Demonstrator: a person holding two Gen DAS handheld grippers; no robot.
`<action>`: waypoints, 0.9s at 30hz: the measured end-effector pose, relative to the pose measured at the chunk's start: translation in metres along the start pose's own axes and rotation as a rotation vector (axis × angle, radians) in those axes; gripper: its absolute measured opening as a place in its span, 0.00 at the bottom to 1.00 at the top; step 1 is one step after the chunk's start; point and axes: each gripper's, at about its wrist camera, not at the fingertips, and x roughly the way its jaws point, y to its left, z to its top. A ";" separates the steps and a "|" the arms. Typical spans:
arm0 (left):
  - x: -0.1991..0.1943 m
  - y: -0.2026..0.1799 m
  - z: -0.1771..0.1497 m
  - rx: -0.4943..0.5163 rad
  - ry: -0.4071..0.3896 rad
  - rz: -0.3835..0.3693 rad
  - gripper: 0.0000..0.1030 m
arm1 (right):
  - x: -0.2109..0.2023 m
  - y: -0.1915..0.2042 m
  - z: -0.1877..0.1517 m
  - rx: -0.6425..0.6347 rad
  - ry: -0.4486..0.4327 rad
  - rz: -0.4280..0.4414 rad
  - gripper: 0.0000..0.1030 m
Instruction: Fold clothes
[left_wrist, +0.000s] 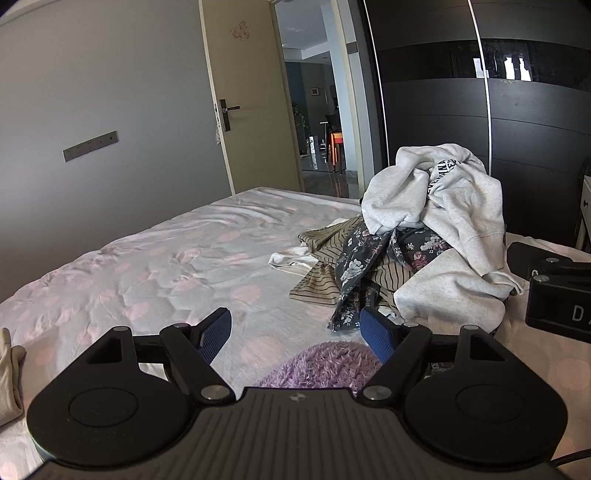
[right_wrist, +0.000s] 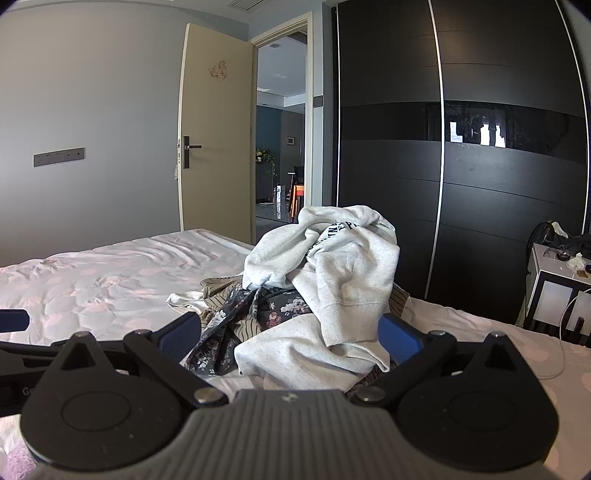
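A heap of clothes lies on the bed: a light grey sweatshirt (left_wrist: 443, 214) (right_wrist: 332, 266) on top, a dark floral garment (left_wrist: 354, 266) (right_wrist: 236, 317) and a beige striped one (left_wrist: 325, 280) under it. A fuzzy purple garment (left_wrist: 325, 363) lies just below my left gripper (left_wrist: 298, 334), which is open over the bedspread, short of the heap. My right gripper (right_wrist: 291, 334) is open too, its fingers either side of the sweatshirt's near edge without closing on it. The right gripper's body shows in the left wrist view (left_wrist: 554, 291).
The bed (left_wrist: 155, 266) has a pale sheet with pink dots and wide bare space to the left. A beige cloth (left_wrist: 9, 373) lies at the far left. A dark wardrobe (right_wrist: 461, 155), an ajar door (right_wrist: 214, 140) and a cluttered side table (right_wrist: 557, 284) stand behind.
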 end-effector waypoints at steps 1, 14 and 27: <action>0.000 -0.001 0.000 0.001 -0.001 0.000 0.74 | 0.000 0.000 0.000 0.000 -0.002 -0.001 0.99; 0.002 -0.014 0.003 0.015 -0.006 -0.048 0.74 | -0.002 -0.018 -0.002 0.015 -0.011 -0.029 0.99; 0.003 -0.029 0.007 0.024 0.003 -0.079 0.74 | 0.002 -0.035 -0.006 0.055 0.006 -0.034 1.00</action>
